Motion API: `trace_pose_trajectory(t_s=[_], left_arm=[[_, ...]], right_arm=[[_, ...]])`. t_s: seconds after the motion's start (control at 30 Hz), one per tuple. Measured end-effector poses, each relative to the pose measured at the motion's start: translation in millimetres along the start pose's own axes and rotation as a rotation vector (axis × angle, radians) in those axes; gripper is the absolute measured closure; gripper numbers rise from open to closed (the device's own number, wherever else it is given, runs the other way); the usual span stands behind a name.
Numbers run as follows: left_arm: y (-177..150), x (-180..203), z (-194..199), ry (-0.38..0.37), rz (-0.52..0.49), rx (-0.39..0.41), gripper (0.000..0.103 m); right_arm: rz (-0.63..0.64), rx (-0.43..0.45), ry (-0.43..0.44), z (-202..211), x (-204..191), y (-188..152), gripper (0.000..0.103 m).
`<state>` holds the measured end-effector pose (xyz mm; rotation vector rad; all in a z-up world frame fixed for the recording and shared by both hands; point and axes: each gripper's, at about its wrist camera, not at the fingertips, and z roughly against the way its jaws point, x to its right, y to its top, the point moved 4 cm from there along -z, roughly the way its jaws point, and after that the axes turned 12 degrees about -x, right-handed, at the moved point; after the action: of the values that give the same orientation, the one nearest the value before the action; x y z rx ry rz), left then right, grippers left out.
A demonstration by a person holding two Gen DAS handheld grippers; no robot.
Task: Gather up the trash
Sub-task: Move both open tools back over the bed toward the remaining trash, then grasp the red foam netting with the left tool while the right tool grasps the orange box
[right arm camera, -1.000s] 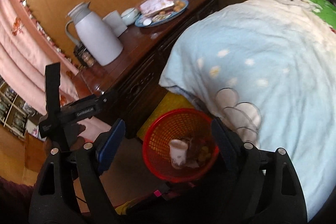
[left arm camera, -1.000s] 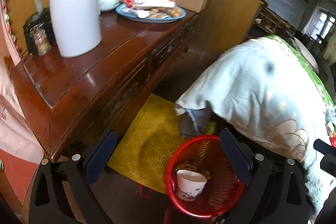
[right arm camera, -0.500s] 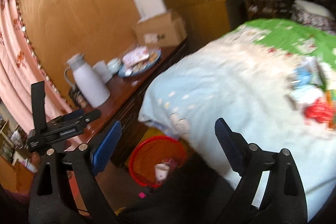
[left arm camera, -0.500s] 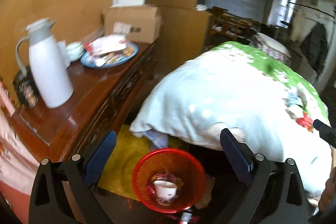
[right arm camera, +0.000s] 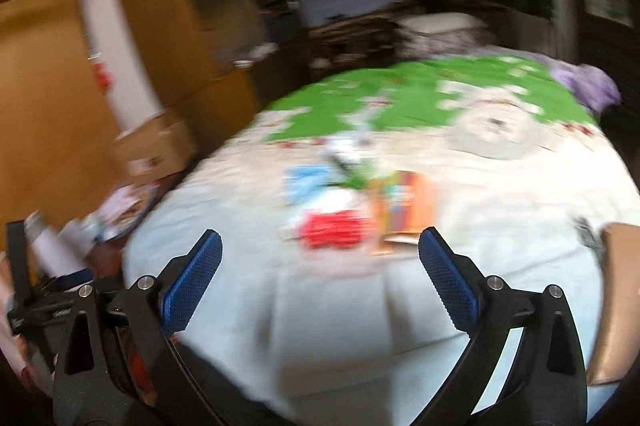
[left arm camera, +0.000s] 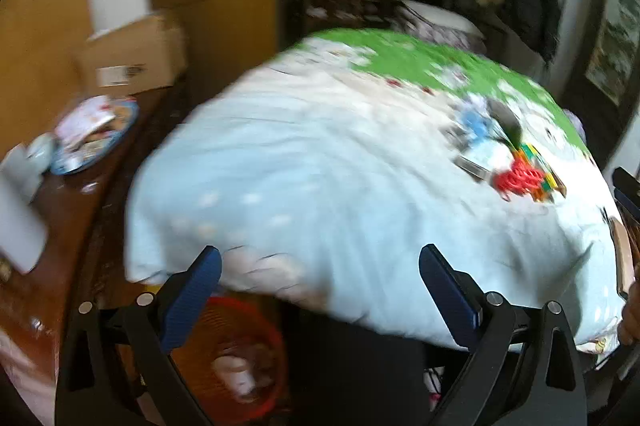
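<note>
the frames are blurred. going left to right in the left wrist view: a blue plate [left arm camera: 94, 142] of snacks sits on the dark wooden sideboard [left arm camera: 68, 226] at nine o'clock. the red basket [left arm camera: 240, 358] stands on the floor at seven o'clock, beside the sideboard and under the bed's edge, with a white cup [left arm camera: 236, 376] in it. the left gripper [left arm camera: 320, 290] stands wide open with nothing between its blue pads. the pale blue quilt [left arm camera: 304, 194] fills the middle. the remaining trash lies on it at three o'clock: a red wrapper [left arm camera: 518, 180] touching a striped colourful packet [left arm camera: 546, 178], with a blue scrap just beside them.

in the right wrist view the same litter sits just past centre, at about twelve o'clock from the right gripper [right arm camera: 320, 282]. its jaws have just been opening further and now stand wide, with nothing between them. a brown flat object [right arm camera: 612, 306] lies at the quilt's edge at four o'clock; what it is cannot be told.

risks, as judged:
- the wrappers lie in a touching cluster, so a closing grip may take only one and scatter the rest.
- the quilt is soft, so a low approach may pinch fabric with the wrapper and drag the bedding.
- the basket is well apart from the litter, so a light wrapper may slip out during the carry.
</note>
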<state>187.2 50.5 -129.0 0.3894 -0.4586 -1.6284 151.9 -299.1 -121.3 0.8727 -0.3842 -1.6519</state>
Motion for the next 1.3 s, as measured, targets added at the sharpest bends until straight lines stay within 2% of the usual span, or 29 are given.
trace_pose_trajectory(t_s=[0.17, 0.3, 0.43, 0.57, 0.7, 0.8, 0.97, 1.07, 1.13, 1.23, 1.3], left_arm=[[27.7, 61.4, -51.5, -0.07, -0.113, -0.064, 0.006], [43.8, 105.6, -73.5, -0.124, -0.186, -0.074, 0.006], [59.0, 142.1, -89.6, -0.138, -0.243, -0.069, 0.006], [71.3, 176.9, -103.1, -0.175, -0.3, -0.072, 0.006], [80.1, 201.8, -116.6, -0.194, -0.327, -0.067, 0.006], [86.2, 214.6, -134.4, -0.196, -0.313, -0.094, 0.006], [87.4, 197.4, -136.8, -0.126, -0.303, -0.08, 0.006], [92.3, 154.0, -133.7, -0.018, -0.252, -0.054, 0.006], [94.9, 123.7, -132.7, 0.025, -0.2, -0.057, 0.006], [95.6, 88.2, -126.9, 0.037, -0.132, -0.062, 0.006], [93.1, 81.9, -119.9, 0.013, -0.117, -0.056, 0.006]], right_arm=[[-0.082, -0.03, -0.147, -33.0, 57.7, 4.5, 0.008], [-0.09, -0.036, -0.229, -47.8, 80.8, 2.8, 0.008], [-0.073, -0.047, -0.301, -60.2, 89.3, 1.5, 0.008], [-0.147, -0.122, -0.275, -73.7, 105.1, 0.7, 0.008], [-0.21, -0.107, -0.239, -70.2, 114.4, -3.4, 0.008], [-0.218, -0.12, -0.229, -73.5, 116.4, -3.9, 0.008], [-0.226, -0.119, -0.213, -74.0, 116.6, -2.8, 0.008], [-0.233, -0.112, -0.199, -72.4, 117.2, -3.0, 0.008], [-0.236, -0.109, -0.194, -72.1, 117.6, -3.1, 0.008], [-0.235, -0.108, -0.193, -71.8, 117.5, -3.1, 0.008], [-0.235, -0.108, -0.193, -71.6, 117.3, -3.3, 0.008]])
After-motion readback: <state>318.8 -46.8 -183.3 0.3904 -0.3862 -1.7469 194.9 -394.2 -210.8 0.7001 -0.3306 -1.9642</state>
